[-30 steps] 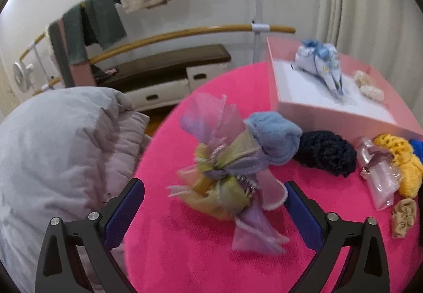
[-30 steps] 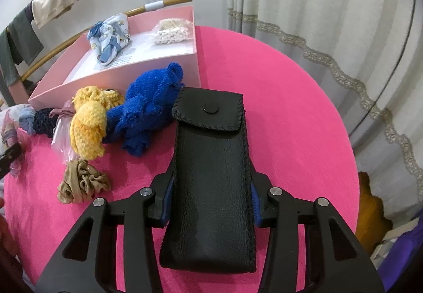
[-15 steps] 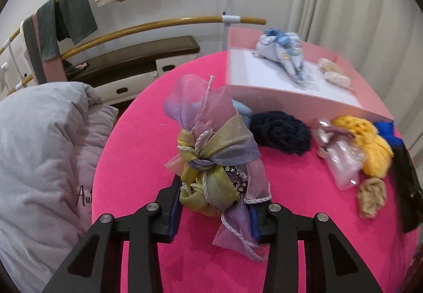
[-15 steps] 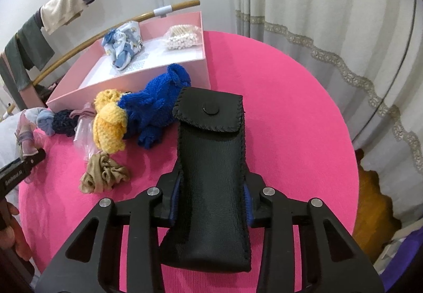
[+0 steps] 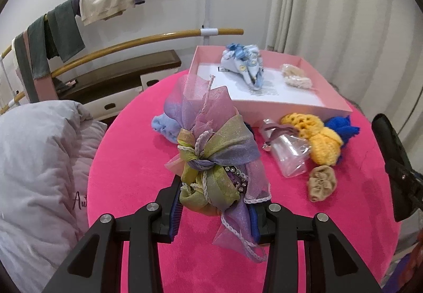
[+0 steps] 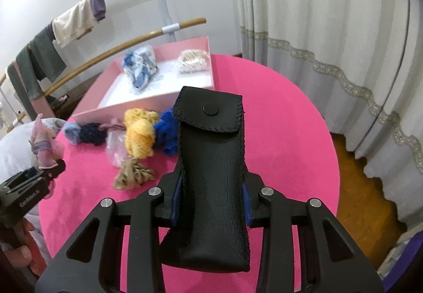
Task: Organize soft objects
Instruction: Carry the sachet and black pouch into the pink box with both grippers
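My left gripper (image 5: 214,209) is shut on a pastel organza ribbon bundle (image 5: 211,150) and holds it above the round pink table (image 5: 132,160). My right gripper (image 6: 210,201) is shut on a black leather pouch (image 6: 211,171), also lifted off the table. An open pink box (image 5: 317,81) at the far side holds a blue-and-white cloth piece (image 5: 243,63) and a cream beaded item (image 5: 296,76). In front of the box lie a light blue cloth (image 5: 162,127), a yellow knit piece (image 5: 317,137), a blue knit piece (image 5: 341,129), a clear pouch (image 5: 288,152) and a beige scrunchie (image 5: 321,182).
A grey padded quilt (image 5: 39,160) lies left of the table. Behind stand curved wooden rails (image 5: 158,36) with hung clothes and a low bench. Curtains (image 6: 317,28) hang to the right, above wooden floor. The left gripper (image 6: 50,171) with its bundle and a hand show in the right wrist view.
The left gripper's jaws closed on the ribbon bundle and lifted it off the table. The right gripper has risen with the black pouch, and the box now sits farther away in its view.
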